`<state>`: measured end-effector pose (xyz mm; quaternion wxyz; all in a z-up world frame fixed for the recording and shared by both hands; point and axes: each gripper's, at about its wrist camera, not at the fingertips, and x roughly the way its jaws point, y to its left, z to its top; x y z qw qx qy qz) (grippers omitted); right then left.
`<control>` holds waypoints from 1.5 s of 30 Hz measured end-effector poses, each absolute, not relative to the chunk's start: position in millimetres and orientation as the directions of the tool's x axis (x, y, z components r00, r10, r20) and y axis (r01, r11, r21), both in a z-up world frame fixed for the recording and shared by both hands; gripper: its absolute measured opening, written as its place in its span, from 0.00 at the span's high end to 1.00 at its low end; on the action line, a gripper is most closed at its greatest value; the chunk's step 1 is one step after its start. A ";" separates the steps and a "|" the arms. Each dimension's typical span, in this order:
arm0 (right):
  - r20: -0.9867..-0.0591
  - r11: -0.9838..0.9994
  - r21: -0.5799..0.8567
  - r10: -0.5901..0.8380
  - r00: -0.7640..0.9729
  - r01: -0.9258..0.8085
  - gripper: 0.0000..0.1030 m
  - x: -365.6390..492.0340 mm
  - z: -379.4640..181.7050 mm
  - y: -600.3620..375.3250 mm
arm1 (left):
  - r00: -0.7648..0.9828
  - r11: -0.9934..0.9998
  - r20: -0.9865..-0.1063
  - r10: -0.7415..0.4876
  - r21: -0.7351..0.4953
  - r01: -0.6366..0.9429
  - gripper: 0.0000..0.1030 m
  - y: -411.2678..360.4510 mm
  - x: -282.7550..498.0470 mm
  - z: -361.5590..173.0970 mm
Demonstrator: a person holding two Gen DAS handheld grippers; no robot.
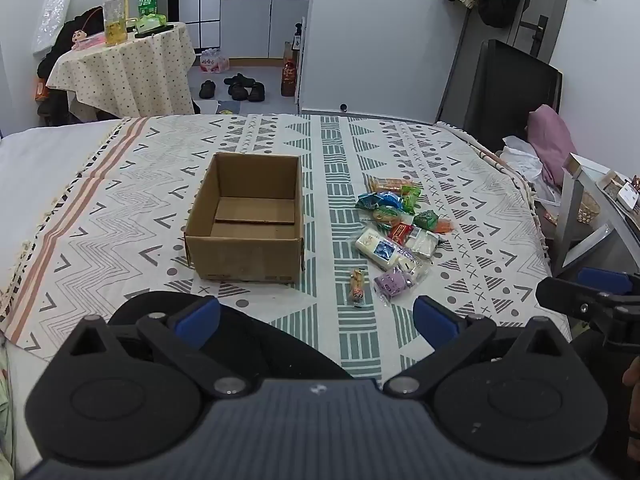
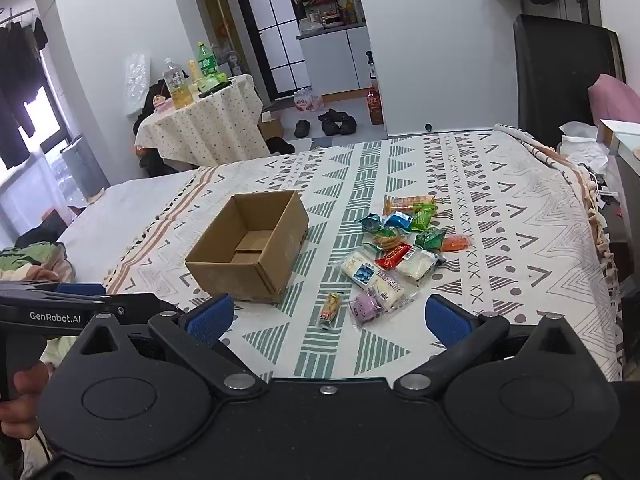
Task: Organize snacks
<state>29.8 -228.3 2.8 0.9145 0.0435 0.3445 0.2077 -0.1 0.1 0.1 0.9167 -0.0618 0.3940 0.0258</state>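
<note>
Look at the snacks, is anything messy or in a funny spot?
Yes. The colourful wrapped snacks lie in a jumbled, overlapping pile on the patterned cloth, beside the empty brown cardboard box. One small orange-wrapped snack lies apart from the pile.

Left claw and right claw — both spread wide, empty, tilted downward, side by side.

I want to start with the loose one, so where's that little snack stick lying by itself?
In both wrist views the small snack stick lies alone on the patterned cloth, between the cardboard box and the purple packet, nearest the grippers.
</note>
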 end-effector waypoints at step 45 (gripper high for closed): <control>-0.616 0.918 0.193 0.388 0.685 -0.346 0.00 31.2 10.7 -232.7 | 0.692 0.992 -0.722 -0.004 -0.090 -0.089 0.01 -12.2 2.4 13.9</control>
